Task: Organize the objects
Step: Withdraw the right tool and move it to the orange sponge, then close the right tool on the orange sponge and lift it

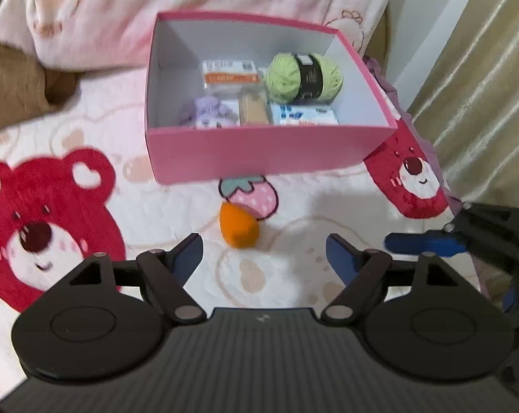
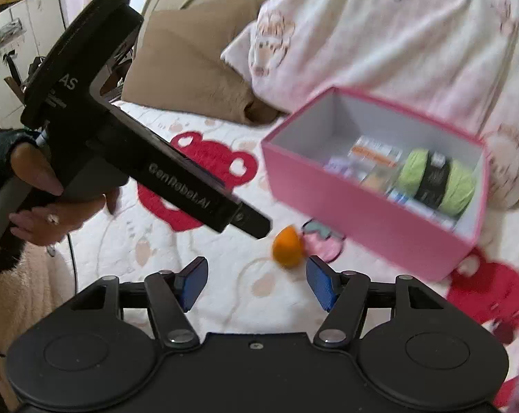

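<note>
Though near orange sponge (image 1: 239, 226), pink box (image 1: 259, 153).

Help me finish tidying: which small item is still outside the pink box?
The orange egg-shaped piece, alone on the blanket before the pink box; green yarn and packets lie inside.

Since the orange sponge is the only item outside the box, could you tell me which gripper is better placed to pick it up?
Probably the left gripper. Its open fingers frame the orange sponge almost dead ahead on the blanket. The right gripper is also open, but the sponge sits off toward its right finger.
</note>
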